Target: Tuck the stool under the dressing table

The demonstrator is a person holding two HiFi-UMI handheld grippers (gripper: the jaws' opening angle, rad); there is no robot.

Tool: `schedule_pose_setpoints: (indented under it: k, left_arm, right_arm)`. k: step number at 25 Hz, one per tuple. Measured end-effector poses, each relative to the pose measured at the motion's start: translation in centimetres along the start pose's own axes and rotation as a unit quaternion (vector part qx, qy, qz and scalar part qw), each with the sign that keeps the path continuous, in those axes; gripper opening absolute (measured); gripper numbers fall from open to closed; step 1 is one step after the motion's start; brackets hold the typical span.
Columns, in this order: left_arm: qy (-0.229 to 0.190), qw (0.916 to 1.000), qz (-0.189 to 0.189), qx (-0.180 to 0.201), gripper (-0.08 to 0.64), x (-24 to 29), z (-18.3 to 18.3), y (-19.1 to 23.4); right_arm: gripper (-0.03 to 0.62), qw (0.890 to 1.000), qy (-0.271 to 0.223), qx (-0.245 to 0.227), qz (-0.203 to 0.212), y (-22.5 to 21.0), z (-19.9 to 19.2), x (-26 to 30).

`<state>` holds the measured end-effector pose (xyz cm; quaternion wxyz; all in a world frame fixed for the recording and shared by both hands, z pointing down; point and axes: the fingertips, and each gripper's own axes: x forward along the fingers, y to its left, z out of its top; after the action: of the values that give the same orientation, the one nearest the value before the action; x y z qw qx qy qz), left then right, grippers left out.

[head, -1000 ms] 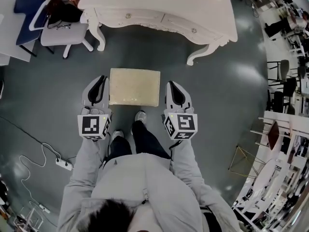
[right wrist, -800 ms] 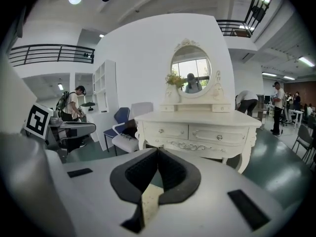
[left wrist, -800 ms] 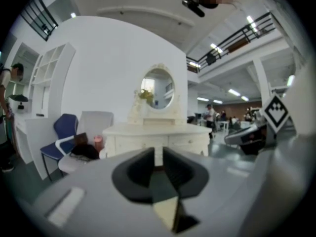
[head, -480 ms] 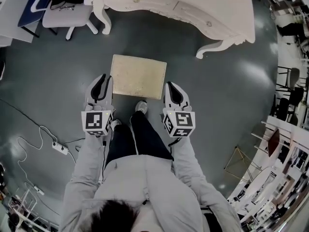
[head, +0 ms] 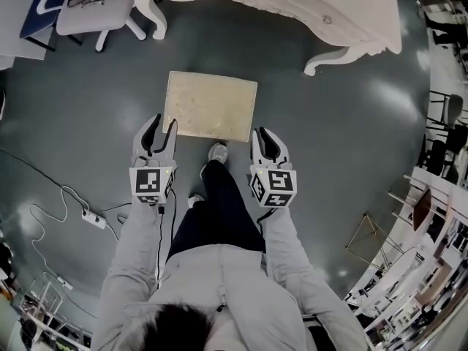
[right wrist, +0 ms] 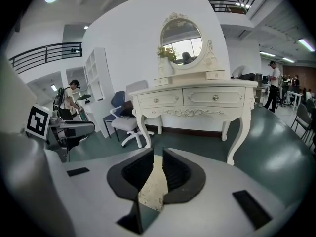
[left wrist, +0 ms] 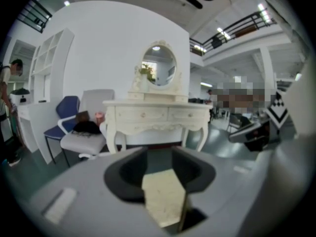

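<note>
Grey floor (head: 351, 123) spreads all around the person. The left gripper (head: 159, 126) has its jaws spread apart, and they have just been opening. Its own view shows the pale stool (left wrist: 163, 196) in the gap, but the pads do not squeeze it. The right gripper (head: 267, 136) has only a thin gap. Its jaws have just been opening a little too, with a strip of stool showing through and nothing pinched.

Only the head view shows that each gripper sits at a near corner of the stool, one on each side. Only the gripper views show the round mirror (right wrist: 181, 39) on the dressing table (head: 292, 9).

Both arms reach forward and down in grey sleeves, and the marker cubes face up.

Past the grippers, bare floor lies between the stool's far edge and the dressing table, so the stool is not under it. An office chair (head: 88, 13) stands far ahead to the left. A power strip (head: 93, 219) lies behind the left gripper.
</note>
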<state>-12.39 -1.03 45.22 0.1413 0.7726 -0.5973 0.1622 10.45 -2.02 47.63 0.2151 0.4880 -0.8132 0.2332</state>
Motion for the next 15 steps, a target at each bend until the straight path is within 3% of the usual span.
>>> schedule_pose_setpoints:
  k: [15]
  left_arm:
    - [0.039,0.9991,0.004,-0.014,0.209,-0.9,-11.8,-0.9]
  right_arm:
    - [0.157,1.000,0.026,-0.006,0.004,-0.2,-10.6,1.3]
